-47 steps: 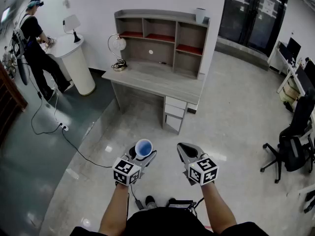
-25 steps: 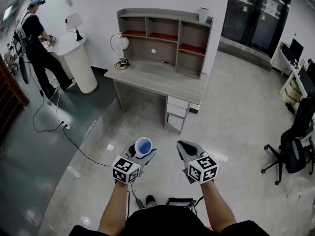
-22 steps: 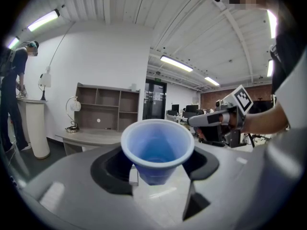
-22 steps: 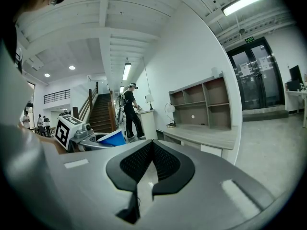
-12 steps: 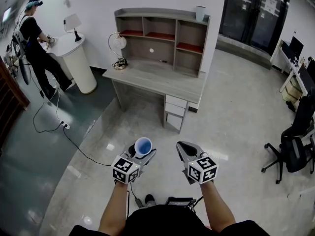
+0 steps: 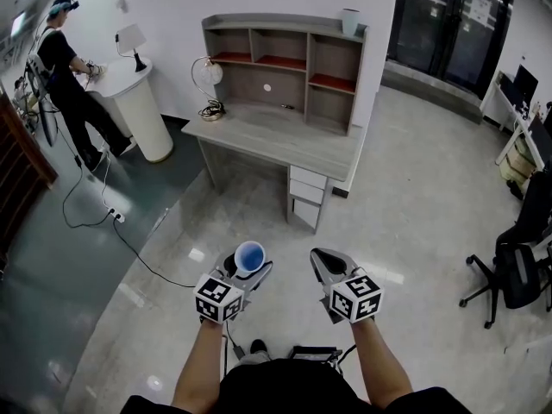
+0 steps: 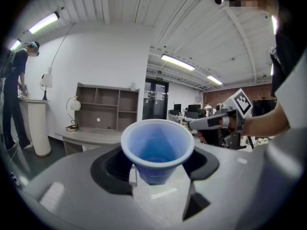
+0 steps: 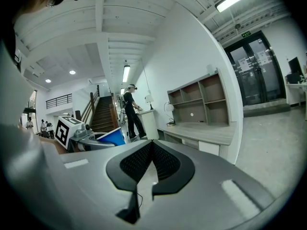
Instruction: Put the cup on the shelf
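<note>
Cup: blue, upright, open end up, nothing visible inside. It sits between the jaws of the left hand-held gripper, which are spread wide and closed on its lower wall. The cup is carried over the floor, well apart from the table and the shelf. Right hand-held gripper: jaws together, nothing between them, level with the left one and just beside it. The shelf stands on the back edge of the table. It has open compartments, three with red floors, and I can't make out anything stored in them. A white container stands on the shelf top at its right end, contents not visible. A lamp is at the table's back left corner. Writing: only the black-and-white square markers on the gripper cubes. The paper notices on the glass doors are too small to read.
</note>
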